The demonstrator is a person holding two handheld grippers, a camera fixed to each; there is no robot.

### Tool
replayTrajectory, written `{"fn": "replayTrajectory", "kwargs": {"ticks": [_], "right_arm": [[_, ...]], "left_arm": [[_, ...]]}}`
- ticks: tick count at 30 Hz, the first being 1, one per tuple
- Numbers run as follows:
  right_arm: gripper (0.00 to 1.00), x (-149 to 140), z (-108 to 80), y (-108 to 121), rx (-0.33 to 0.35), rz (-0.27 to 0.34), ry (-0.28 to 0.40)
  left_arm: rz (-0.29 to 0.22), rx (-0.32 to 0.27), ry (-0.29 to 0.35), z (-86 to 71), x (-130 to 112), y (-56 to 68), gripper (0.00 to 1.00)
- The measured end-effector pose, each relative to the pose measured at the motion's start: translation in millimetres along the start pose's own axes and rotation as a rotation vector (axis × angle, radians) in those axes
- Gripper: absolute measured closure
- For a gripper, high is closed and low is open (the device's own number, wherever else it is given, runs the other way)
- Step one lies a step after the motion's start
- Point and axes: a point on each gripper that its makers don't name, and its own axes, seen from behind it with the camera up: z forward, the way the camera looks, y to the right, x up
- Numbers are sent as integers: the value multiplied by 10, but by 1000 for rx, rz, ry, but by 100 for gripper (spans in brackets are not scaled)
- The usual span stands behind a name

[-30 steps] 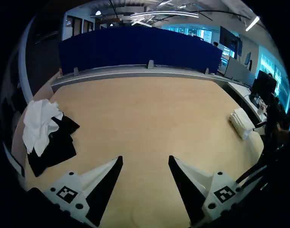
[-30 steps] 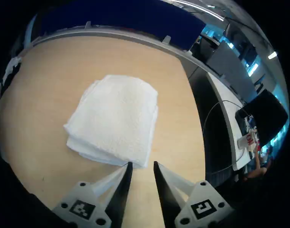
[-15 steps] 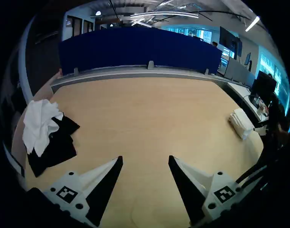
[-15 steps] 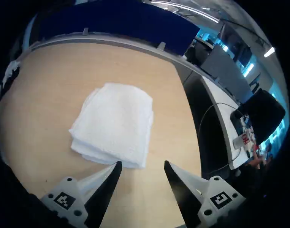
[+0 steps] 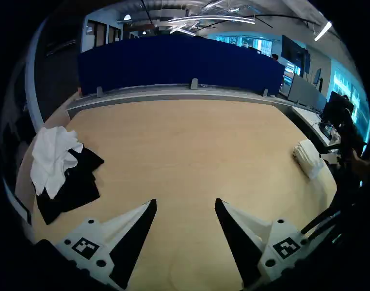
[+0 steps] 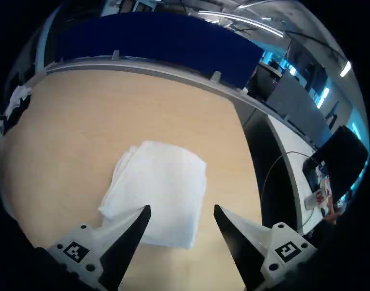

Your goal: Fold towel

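Folded towel [image 6: 160, 186] lies flat on the tabletop [image 5: 185, 140] just ahead of the wide-spread, empty right gripper [image 6: 181, 208] (fold apparently finished); the left gripper [image 5: 185, 201], equally wide, holds nothing, with crumpled cloths [image 5: 58, 169] to its left.

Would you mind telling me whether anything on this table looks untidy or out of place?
Only the heap near the table edge, at the left of the left gripper view: a crumpled white cloth lies bunched over a rumpled black cloth, both unfolded. The folded towel looks neat, squared and flat.
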Motion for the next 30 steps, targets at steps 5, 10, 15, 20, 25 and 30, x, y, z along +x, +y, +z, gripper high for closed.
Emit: {"fn": "replayTrajectory", "kwargs": {"ticks": [5, 10, 15, 20, 25, 30], "right_arm": [[0, 206, 173, -43, 30, 2, 20], [0, 372, 332, -111, 63, 15, 35], [0, 433, 470, -197, 91, 19, 33], [0, 368, 575, -272, 115, 16, 10], [0, 276, 677, -306, 130, 14, -19], [0, 249, 730, -315, 136, 19, -28]], "left_arm": [[-1, 12, 0, -10, -10, -17, 11], [-4, 25, -2, -26, -26, -45, 11], [-9, 37, -4, -28, -46, -66, 11], [-12, 45, -6, -19, -50, -88, 11], [-8, 50, -6, -28, -39, -107, 11], [-8, 50, -3, -40, -24, -101, 11]]}}
